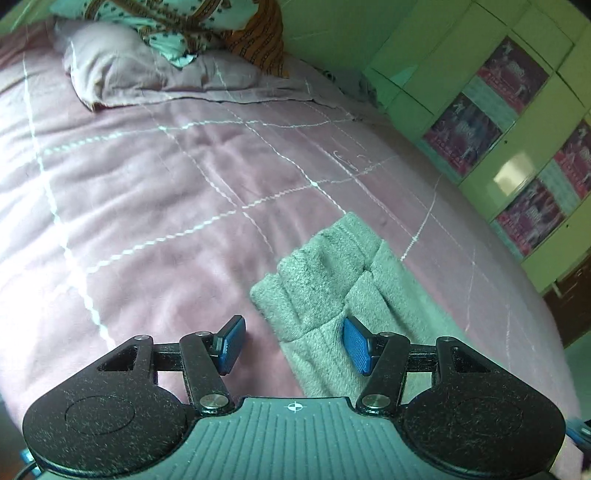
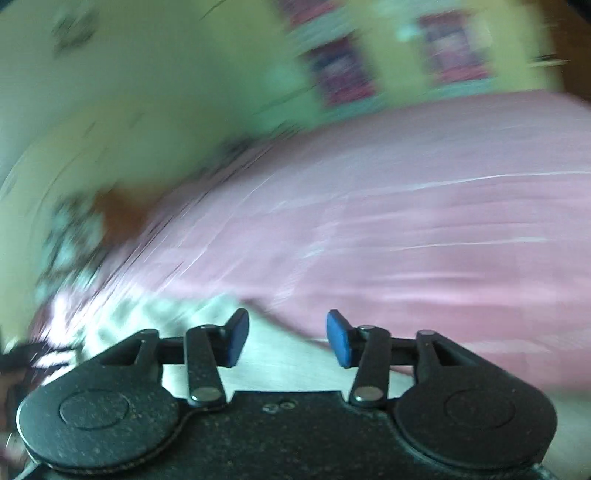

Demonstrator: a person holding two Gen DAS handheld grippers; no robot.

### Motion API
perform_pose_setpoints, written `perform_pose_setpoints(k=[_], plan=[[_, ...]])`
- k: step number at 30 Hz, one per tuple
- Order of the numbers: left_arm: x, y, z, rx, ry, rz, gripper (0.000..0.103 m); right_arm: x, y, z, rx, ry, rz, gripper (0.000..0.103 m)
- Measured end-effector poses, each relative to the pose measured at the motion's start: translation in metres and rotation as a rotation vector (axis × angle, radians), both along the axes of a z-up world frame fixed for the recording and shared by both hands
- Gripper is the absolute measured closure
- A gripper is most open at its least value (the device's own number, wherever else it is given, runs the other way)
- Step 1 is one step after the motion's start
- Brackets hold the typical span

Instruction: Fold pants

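Grey fleece pants (image 1: pixel 332 280) lie folded lengthwise on the pink quilted bed (image 1: pixel 166 184), their cuffs pointing away from me. My left gripper (image 1: pixel 293 345) is open and empty, just above the pants' near part, its right pad (image 1: pixel 356 345) over the fabric. The right wrist view is heavily motion-blurred. My right gripper (image 2: pixel 287 338) is open and empty over a pale cloth patch (image 2: pixel 280 354), probably the pants, on the pink bed (image 2: pixel 424 240).
A pink pillow (image 1: pixel 122 70) with patterned cloth (image 1: pixel 166 22) on it lies at the bed's far end. A green cabinet with pink pictures (image 1: pixel 498 110) stands along the bed's right side. The cabinet also shows blurred in the right wrist view (image 2: pixel 351 66).
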State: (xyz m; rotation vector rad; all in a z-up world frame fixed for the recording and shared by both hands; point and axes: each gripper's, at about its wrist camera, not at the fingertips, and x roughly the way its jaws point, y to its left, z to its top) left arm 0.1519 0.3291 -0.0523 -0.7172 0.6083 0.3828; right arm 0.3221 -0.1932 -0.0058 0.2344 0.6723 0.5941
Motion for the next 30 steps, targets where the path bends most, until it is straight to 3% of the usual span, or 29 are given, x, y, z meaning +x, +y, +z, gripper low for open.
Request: perform_pose_setpoints(k=[5,9,12,16,17,19,21,23,26,30], plan=[[0.018,0.008,-0.006,-0.021,-0.005,-0.033,0.046,0.069,0.086,-0.021,-0.041,0.069,0.187,0.057],[0.026,0.011,-0.011,-0.034,-0.01,-0.045,0.046,0.092,0.115,-0.038,-0.05,0.117,0.266,0.059],[0.021,0.012,-0.015,-0.039,-0.034,-0.048,0.052,0.091,0.133,-0.04,-0.101,0.123,0.303,0.059],[0.012,0.008,-0.016,-0.023,-0.07,-0.037,0.057,0.088,0.139,-0.046,-0.107,0.124,0.367,0.085],[0.011,0.006,-0.016,-0.014,-0.075,-0.035,0.058,0.084,0.137,-0.04,-0.091,0.108,0.383,0.087],[0.01,0.005,-0.016,-0.011,-0.082,-0.029,0.058,0.077,0.134,-0.034,-0.061,0.08,0.427,0.088],[0.01,0.007,-0.017,-0.017,-0.082,-0.028,0.058,0.073,0.136,-0.031,-0.098,0.054,0.43,0.087],[0.01,0.008,-0.017,-0.021,-0.081,-0.034,0.058,0.075,0.14,-0.035,-0.104,0.074,0.447,0.085],[0.009,0.01,-0.017,-0.02,-0.083,-0.047,0.058,0.075,0.147,-0.036,-0.122,0.049,0.411,0.082],[0.009,0.013,-0.02,-0.03,-0.095,-0.056,0.058,0.063,0.149,-0.026,-0.163,-0.026,0.364,0.088]])
